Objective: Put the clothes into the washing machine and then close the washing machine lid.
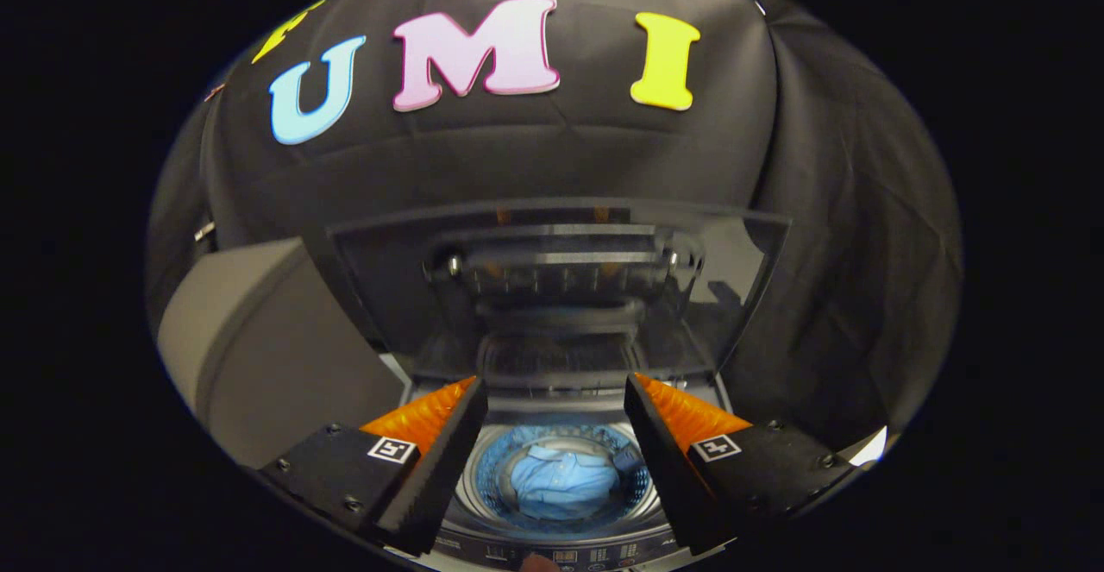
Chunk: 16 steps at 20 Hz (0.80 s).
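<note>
Blue clothes (561,484) partly hidden inside washing machine (561,546), lid (552,287) raised, hand-held gripper (556,386) spread wide, empty

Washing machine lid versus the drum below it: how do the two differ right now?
The lid stands raised and tilted back beyond the fingers; the drum lies low between them, open upward. The lid is dark, see-through and flat; the drum is round, perforated and holds a blue garment. The gripper is open, holding nothing.

Blue clothes (559,481) inside washing machine (559,546) drum, tinted lid (552,279) seemingly upright, open
</note>
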Each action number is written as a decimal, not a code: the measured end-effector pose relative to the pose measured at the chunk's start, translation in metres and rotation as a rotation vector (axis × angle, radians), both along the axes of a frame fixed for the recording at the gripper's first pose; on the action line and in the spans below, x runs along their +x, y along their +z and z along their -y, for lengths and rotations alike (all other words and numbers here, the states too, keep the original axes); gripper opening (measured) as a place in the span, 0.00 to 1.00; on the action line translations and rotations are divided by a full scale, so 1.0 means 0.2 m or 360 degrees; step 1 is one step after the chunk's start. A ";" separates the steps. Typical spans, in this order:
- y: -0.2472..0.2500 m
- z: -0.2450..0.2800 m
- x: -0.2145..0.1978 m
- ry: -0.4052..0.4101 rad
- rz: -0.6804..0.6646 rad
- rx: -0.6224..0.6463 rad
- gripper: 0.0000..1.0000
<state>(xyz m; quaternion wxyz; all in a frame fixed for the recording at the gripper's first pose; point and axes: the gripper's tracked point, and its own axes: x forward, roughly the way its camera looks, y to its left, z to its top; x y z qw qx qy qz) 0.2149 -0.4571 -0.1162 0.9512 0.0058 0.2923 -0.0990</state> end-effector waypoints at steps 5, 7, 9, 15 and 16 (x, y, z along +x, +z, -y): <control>0.29 0.03 0.21 -0.0025 0.0182 0.0033 1.00; 0.40 0.04 0.28 -0.0028 0.0253 0.0027 1.00; 0.45 0.05 0.37 -0.0030 0.0294 0.0028 1.00; 0.30 0.12 0.55 -0.0037 0.0178 0.0013 1.00; 0.27 0.13 0.56 -0.0039 0.0143 0.0000 1.00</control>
